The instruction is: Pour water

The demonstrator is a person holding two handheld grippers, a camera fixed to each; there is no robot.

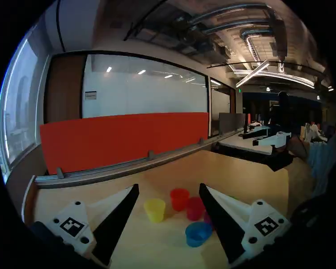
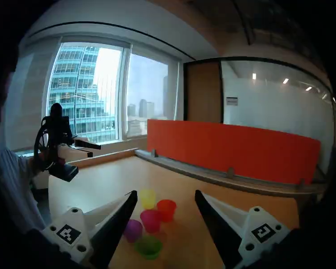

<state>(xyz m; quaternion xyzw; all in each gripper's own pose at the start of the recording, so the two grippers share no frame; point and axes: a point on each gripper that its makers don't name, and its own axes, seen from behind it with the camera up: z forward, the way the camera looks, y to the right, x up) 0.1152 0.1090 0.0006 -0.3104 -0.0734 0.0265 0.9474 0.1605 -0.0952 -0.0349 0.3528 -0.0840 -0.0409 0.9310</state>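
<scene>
Several small bright cups stand bunched on the worktop (image 1: pixel 239 179), on the near side of the orange screen (image 1: pixel 123 139): yellow cup (image 1: pixel 154 210), red cup (image 1: pixel 179 199), pink cup (image 1: pixel 195 208), and blue cup (image 1: pixel 198 233) farthest from the screen. All are upright, mouths up, long axis vertical. They look like thin, light plastic, easy to tip or squash, so I'd pinch one gently across its wall. Left gripper (image 1: pixel 168 186) and right gripper (image 2: pixel 165 193) both hang spread and empty

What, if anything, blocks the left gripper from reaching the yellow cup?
Probably nothing, so yes. The left gripper is open, and the yellow cup stands ahead between its fingers, with bare table before it. The red cup stands close beside it, so room there is tight.
</scene>
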